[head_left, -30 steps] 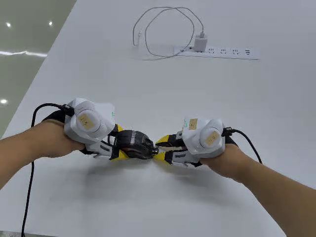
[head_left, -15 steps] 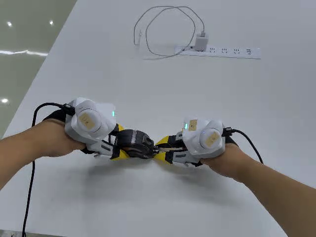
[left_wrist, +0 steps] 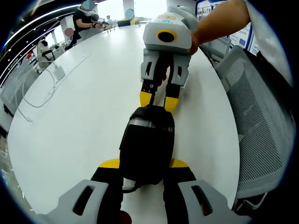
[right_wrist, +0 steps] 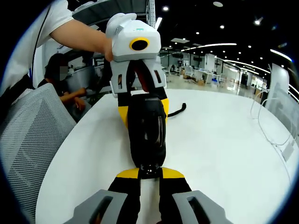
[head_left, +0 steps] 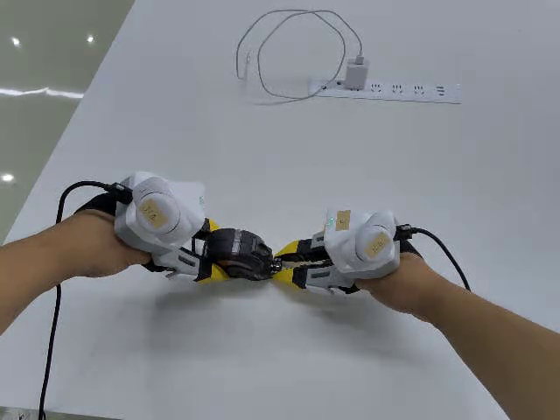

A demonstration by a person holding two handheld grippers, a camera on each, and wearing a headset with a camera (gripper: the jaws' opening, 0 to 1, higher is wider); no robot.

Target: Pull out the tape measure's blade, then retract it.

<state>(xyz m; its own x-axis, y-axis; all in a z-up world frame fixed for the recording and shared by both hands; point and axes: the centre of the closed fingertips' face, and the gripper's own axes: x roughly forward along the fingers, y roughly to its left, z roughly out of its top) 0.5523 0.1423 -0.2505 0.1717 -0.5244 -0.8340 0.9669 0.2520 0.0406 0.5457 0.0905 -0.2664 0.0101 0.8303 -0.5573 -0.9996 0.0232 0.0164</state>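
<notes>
Smooth white worktop (head_left: pixel 394 175) lies beneath; your left claw (left_wrist: pixel 145 163) clamps the rounded black tape measure (left_wrist: pixel 147 140), and your right claw (right_wrist: pixel 149 174) pinches the small blade tip (right_wrist: pixel 149 169) at its mouth.

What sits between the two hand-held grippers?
A black tape measure, per the head view; left hand-held gripper clamps its body, right hand-held gripper its tip.
</notes>
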